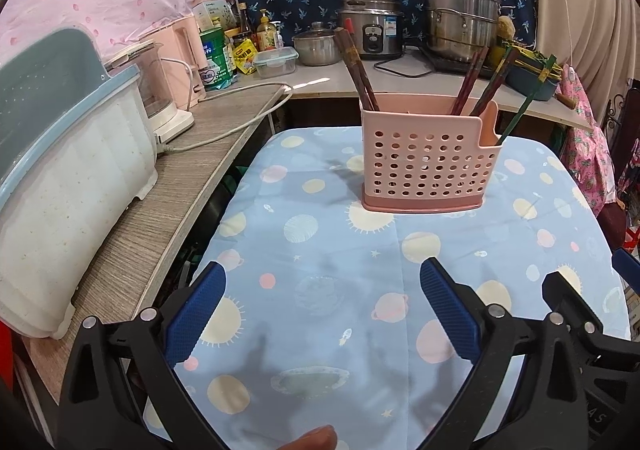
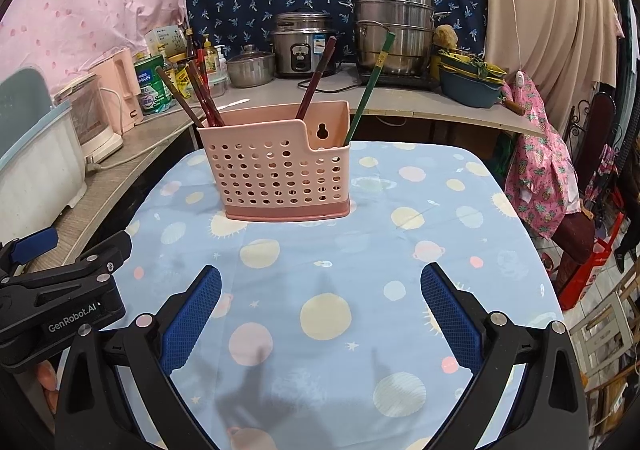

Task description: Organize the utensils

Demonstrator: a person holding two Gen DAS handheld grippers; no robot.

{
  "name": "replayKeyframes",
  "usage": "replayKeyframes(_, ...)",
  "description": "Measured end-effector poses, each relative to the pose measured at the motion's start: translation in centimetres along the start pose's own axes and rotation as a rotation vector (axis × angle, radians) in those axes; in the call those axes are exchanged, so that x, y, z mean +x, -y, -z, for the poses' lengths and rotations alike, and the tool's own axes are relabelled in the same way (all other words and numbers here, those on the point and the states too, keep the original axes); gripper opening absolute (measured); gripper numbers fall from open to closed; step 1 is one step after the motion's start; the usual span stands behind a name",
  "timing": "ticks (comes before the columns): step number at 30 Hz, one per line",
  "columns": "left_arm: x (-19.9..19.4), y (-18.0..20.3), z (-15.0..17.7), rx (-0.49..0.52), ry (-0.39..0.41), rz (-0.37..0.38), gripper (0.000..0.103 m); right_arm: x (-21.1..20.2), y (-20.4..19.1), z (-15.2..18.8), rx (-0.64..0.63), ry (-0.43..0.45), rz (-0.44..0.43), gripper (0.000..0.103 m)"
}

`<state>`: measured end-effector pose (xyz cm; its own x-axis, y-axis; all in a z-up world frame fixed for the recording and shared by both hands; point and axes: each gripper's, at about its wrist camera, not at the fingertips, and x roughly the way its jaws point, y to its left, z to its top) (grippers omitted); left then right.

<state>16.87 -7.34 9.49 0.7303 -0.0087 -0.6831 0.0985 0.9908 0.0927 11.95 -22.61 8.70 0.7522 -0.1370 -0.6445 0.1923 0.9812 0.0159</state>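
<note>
1. My left tongs (image 1: 322,308) and right tongs (image 2: 320,310) hang wide apart and empty above the table (image 2: 500,250)
2. The pink utensil caddy (image 2: 280,174) stands upright mid-table, chopsticks (image 2: 316,80) leaning inside; nothing loose remains, so sorting looks finished

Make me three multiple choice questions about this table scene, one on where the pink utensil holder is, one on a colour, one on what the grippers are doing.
1. Where does the pink utensil holder stand?
A. on the planet-print tablecloth
B. on the wooden counter
C. inside the dish rack

2. What colour is the chopstick in the holder's low end compartment?
A. white
B. green
C. blue

3. What state are the left gripper and right gripper in?
A. both shut on chopsticks
B. one open, one shut
C. both open and empty

Key: 1 A, its base sits on the cloth; 2 B, the shaft is green; 3 C, both pairs of blue pads stand wide apart with only cloth between.
</note>
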Motion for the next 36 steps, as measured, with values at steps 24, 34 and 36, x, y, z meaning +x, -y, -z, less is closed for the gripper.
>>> replayKeyframes(24,1.2,0.7,0.3,-0.005,-0.02,-0.015,0.094,1.2,0.6,0.2,0.008,-0.021,-0.005,0.096)
replayKeyframes(34,1.3,1.0,0.4,0.002,-0.029,-0.003,0.094,1.3,0.7,0.3,0.007,-0.024,-0.004,0.096)
replayKeyframes(36,1.3,1.0,0.4,0.003,-0.033,0.001,0.094,1.4,0.7,0.4,0.006,-0.025,-0.003,0.096)
